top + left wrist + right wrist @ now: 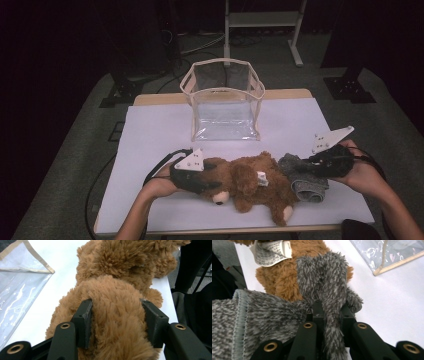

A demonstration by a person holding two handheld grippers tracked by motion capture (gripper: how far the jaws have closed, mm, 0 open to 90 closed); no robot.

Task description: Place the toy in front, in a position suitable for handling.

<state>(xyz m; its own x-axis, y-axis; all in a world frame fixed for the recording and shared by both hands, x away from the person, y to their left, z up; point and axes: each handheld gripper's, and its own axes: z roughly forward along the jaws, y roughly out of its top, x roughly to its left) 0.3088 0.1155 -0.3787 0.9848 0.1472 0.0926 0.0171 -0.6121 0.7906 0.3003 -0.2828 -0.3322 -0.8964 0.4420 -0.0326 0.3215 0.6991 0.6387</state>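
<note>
Lying on the white table [150, 135], the teddy bear [250, 185] is squeezed by the left gripper [116, 320]; the grey sock [329, 297] is pinched by the right gripper [331, 315].

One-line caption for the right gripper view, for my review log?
Right gripper pinches a fold of the fuzzy grey sock between its fingers, beside the brown teddy bear and its label.

Right gripper [329, 312] pinching fold of grey fuzzy sock [322, 277], jaws closing tight on it; sock cuff [239, 322] lying at left; brown teddy [287, 267] lying behind, touching sock, white label [270, 251] showing; clear bag [387, 252] standing top right on white table [392, 305]
</note>
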